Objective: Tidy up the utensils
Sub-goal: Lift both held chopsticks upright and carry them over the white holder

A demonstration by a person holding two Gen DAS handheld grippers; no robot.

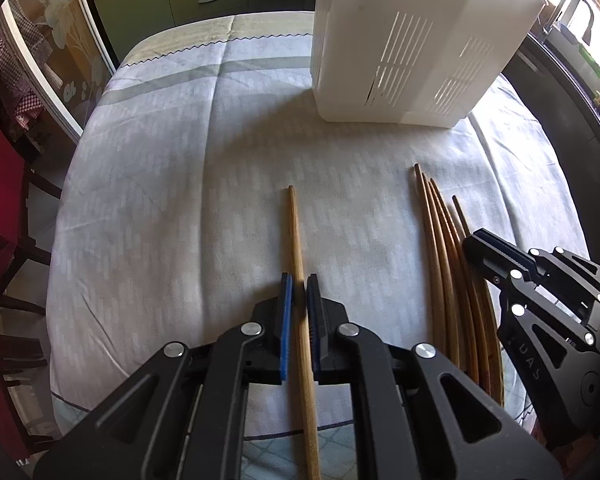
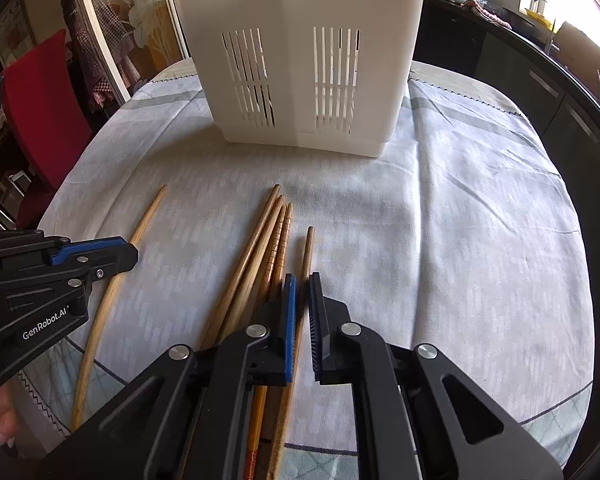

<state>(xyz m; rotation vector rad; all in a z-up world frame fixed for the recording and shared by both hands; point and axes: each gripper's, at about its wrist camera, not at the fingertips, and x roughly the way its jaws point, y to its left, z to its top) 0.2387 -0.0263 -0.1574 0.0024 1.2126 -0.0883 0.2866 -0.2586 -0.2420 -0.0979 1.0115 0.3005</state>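
Two grippers (image 1: 299, 296) (image 2: 302, 296), six chopsticks (image 2: 260, 248), one white caddy (image 2: 300, 60).

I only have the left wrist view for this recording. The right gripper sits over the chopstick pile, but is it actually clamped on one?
Observer: Yes. The right wrist view shows the right gripper shut on the single chopstick lying just right of the bundle.
Operator: How many are in the bundle?
Observer: Four tips show, fanned side by side; one has ringed grooves.
Operator: Any sign of the person?
Observer: Fingertips show at that view's bottom left edge.
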